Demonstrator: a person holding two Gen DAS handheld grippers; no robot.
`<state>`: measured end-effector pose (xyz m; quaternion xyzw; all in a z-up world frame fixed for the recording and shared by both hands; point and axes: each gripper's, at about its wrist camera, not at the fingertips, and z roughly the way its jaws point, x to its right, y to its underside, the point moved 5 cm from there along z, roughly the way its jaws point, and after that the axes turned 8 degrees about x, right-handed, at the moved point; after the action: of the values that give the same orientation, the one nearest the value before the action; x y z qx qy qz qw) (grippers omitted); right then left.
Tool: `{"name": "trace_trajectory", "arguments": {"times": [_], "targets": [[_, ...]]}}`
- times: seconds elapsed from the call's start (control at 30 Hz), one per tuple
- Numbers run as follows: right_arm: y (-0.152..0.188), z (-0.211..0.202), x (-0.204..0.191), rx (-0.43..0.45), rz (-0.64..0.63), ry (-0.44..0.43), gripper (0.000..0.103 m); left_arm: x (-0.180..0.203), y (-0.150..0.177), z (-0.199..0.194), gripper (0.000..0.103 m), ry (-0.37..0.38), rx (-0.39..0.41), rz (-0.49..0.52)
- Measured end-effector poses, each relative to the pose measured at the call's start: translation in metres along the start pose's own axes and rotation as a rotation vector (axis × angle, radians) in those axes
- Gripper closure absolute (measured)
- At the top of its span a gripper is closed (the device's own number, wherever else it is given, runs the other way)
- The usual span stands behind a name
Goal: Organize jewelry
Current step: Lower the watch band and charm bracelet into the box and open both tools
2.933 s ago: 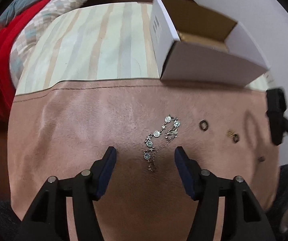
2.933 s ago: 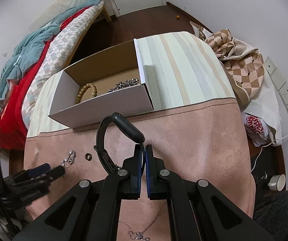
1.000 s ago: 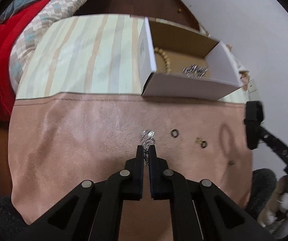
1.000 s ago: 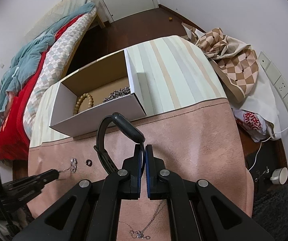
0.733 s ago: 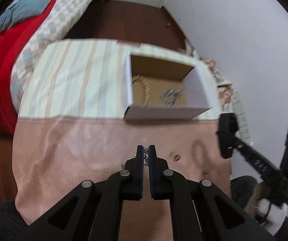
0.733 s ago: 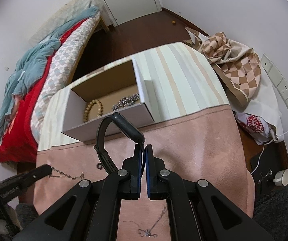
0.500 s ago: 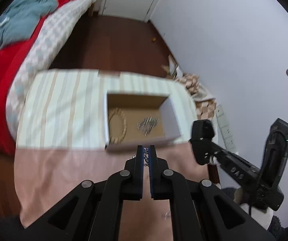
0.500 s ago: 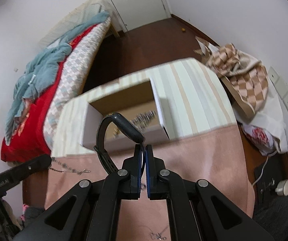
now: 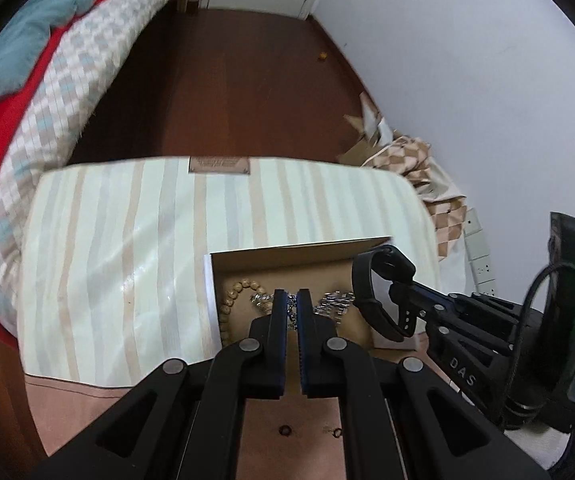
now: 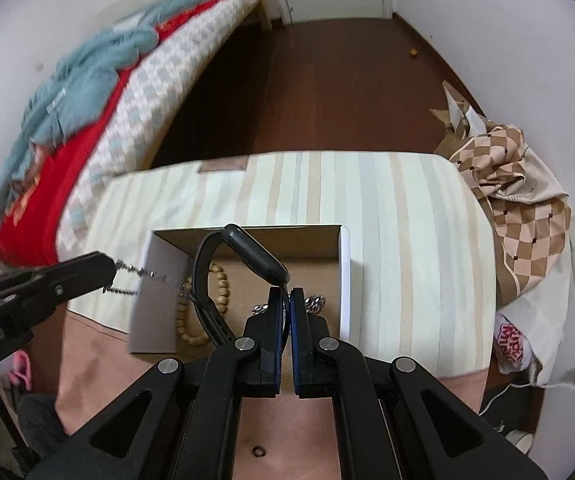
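Left gripper [image 9: 292, 300] is clamped on a silver chain bracelet [image 10: 143, 280]: thin links with small round settings, trailing off the jaw tips in two loose strands. In the right wrist view the strands hang over the left wall of the box [image 10: 345, 280].

Right gripper [image 10: 286, 300] is clamped on a black band [image 10: 247, 252], a matte strap curved into an open loop with a thicker oblong body at its top. It hangs above the box interior.

The box is white outside and brown cardboard inside, open-topped. It sits on the striped cloth [image 9: 127, 240] of the desk, near the cloth's front edge where the pink cloth [image 10: 99, 364] begins. Inside lie a tan wooden bead bracelet [image 10: 191, 320] and a heap of silver chain [image 9: 337, 300].

A small dark ring [image 10: 258, 450] lies on the pink cloth, nearer the desk's front edge.
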<state>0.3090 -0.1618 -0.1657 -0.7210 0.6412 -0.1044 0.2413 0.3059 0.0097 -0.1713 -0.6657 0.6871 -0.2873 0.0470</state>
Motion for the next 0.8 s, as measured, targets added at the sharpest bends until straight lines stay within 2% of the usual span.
{"name": "trace_trajectory", "arguments": {"times": [0.1, 0.23, 0.27, 0.3, 0.33, 0.37, 0.4, 0.43, 0.47, 0.53, 0.6, 0.63, 0.67, 0.7, 0.8], "targets": [[-0.002, 0.019, -0.001, -0.038, -0.024, 0.008, 0.099, -0.010, 0.000, 0.015, 0.100, -0.013, -0.043, -0.036], [-0.003, 0.035, -0.002, -0.062, -0.019, 0.002, 0.097, -0.015, 0.000, 0.019, 0.096, -0.043, -0.056, -0.064], [-0.002, 0.036, -0.003, -0.064, -0.020, 0.004, 0.092, -0.015, 0.000, 0.018, 0.096, -0.072, -0.054, -0.055], [-0.002, 0.036, -0.002, -0.058, -0.018, 0.012, 0.080, -0.015, -0.001, 0.016, 0.096, -0.080, -0.045, -0.051], [-0.002, 0.033, -0.001, -0.050, -0.014, 0.018, 0.072, -0.015, -0.001, 0.013, 0.094, -0.095, -0.035, -0.045], [-0.001, 0.031, -0.002, -0.043, -0.011, 0.018, 0.058, -0.015, -0.002, 0.012, 0.082, -0.108, -0.030, -0.037], [-0.001, 0.026, -0.002, -0.026, -0.007, 0.020, 0.051, -0.014, -0.002, 0.008, 0.059, -0.119, -0.018, -0.030], [-0.001, 0.021, -0.002, -0.012, -0.004, 0.026, 0.051, -0.014, -0.003, 0.005, 0.043, -0.130, -0.003, -0.028], [-0.001, 0.016, -0.003, 0.001, -0.001, 0.032, 0.050, -0.015, -0.003, 0.001, 0.020, -0.140, 0.012, -0.027], [0.001, 0.006, -0.003, 0.018, 0.003, 0.039, 0.041, -0.015, -0.004, -0.007, 0.018, -0.150, 0.038, -0.024], [0.006, -0.005, 0.001, 0.031, 0.005, 0.073, 0.022, -0.013, 0.000, -0.015, 0.017, -0.187, 0.060, -0.001], [0.009, -0.009, 0.002, 0.031, 0.003, 0.089, 0.019, -0.014, 0.001, -0.017, 0.014, -0.196, 0.067, 0.005], [0.011, -0.011, 0.003, 0.031, 0.002, 0.101, 0.014, -0.014, 0.006, -0.022, 0.004, -0.216, 0.082, 0.016], [0.016, -0.013, 0.005, 0.026, 0.000, 0.120, 0.011, -0.014, 0.009, -0.024, 0.000, -0.230, 0.094, 0.021], [0.031, -0.016, 0.007, 0.000, -0.012, 0.164, 0.002, -0.018, 0.023, -0.031, 0.000, -0.277, 0.122, 0.033]]}}
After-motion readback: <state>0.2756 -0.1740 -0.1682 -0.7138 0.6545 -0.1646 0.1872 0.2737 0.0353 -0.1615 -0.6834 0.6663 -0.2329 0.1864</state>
